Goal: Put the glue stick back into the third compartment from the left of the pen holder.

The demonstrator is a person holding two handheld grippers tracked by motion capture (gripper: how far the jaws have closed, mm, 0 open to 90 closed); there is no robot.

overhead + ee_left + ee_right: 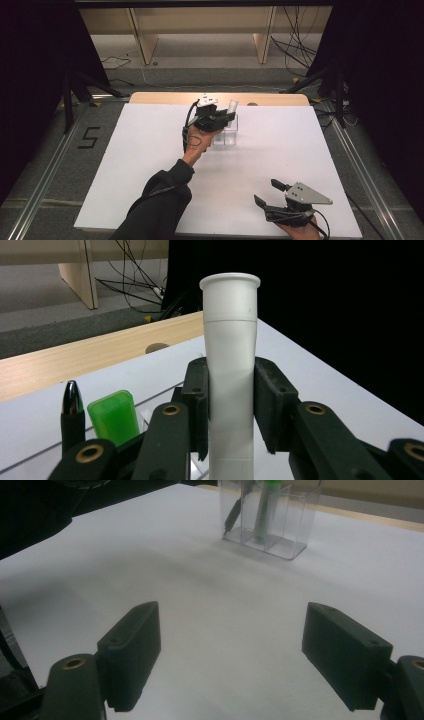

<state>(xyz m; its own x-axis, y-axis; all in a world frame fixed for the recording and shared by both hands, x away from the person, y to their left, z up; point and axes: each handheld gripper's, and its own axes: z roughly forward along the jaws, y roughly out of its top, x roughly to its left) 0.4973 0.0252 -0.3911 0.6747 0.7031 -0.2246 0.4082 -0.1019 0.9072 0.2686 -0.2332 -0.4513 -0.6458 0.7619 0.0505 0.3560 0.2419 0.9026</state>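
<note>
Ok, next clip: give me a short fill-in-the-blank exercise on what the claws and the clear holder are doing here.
1. The left claw is shut on a ____ tube.
2. The right claw stands ____ with only the bare white table between its pads.
3. The marker cap beside the black pen in the left gripper view is ____.
4. The clear holder is divided into ____ compartments.

Missing words: white; open; green; three

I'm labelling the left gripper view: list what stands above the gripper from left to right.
Black pen tip → green cap → white tube, upright and clamped in the left gripper.
</note>
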